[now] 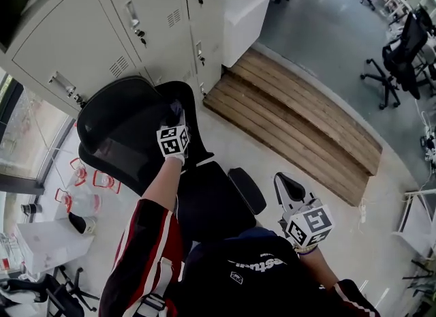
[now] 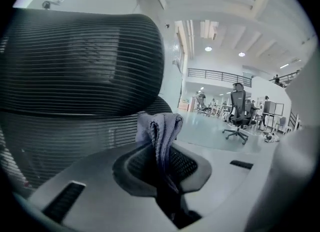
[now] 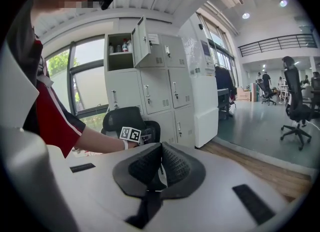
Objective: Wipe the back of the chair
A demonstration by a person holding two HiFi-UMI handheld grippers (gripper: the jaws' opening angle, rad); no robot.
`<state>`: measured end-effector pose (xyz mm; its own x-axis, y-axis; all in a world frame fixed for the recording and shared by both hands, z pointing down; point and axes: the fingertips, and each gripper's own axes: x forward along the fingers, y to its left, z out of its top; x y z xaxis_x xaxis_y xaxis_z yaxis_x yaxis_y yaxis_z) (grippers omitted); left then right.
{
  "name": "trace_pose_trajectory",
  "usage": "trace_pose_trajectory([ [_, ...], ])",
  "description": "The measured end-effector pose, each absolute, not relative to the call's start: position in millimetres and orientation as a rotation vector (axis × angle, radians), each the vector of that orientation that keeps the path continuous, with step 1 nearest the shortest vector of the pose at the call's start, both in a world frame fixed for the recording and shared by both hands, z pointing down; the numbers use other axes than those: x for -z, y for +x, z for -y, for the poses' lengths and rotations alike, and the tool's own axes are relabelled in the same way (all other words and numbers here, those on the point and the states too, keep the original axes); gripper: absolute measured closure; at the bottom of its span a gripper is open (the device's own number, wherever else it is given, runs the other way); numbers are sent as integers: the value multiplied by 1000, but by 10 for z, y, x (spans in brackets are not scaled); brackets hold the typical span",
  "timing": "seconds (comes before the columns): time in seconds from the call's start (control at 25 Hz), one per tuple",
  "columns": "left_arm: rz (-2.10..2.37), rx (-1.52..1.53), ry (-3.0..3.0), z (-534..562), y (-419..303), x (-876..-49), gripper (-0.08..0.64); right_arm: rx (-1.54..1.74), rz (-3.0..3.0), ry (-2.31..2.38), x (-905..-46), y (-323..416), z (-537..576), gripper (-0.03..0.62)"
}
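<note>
The left gripper (image 1: 176,118), clamped on a purple cloth (image 2: 159,126), holds it close to the mesh chair back (image 1: 119,131) before the lockers (image 1: 82,43), while the right gripper (image 3: 161,148), jaws together and empty, hangs well apart.

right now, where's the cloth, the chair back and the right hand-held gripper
cloth (image 2: 159,128): left gripper view, bunched top
chair back (image 1: 119,126): head view, mesh middle
right hand-held gripper (image 3: 161,152): right gripper view, between shut jaw tips
</note>
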<state>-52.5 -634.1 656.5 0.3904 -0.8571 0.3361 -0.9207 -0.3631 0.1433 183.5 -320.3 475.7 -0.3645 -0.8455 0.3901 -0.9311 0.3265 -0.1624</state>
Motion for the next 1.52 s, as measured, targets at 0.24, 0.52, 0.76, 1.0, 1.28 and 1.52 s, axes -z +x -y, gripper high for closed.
trace_pose_trajectory([
  [0.24, 1466, -269, 2399, 6380, -26, -6472, 503, -544, 2337, 1661, -4745, 2012, 3177, 577],
  [0.52, 1427, -234, 2439, 5971, 74, -6297, 503, -528, 2386, 1651, -4686, 1916, 3122, 577],
  [0.76, 1466, -221, 2455, 5439, -491, -6078, 503, -489, 2467, 1550, -4578, 1415, 3077, 577],
  [1.0, 1637, -259, 2356, 4872, -1677, -6154, 503, -429, 2564, 1381, -4496, 639, 2975, 577],
  [1.28, 1851, -255, 2127, 4151, -3040, -6435, 503, -396, 2636, 1226, -4503, -169, 2929, 577],
  [1.52, 1964, -262, 1968, 3690, -3820, -6690, 503, -542, 2696, 1007, -4701, -882, 2887, 577],
])
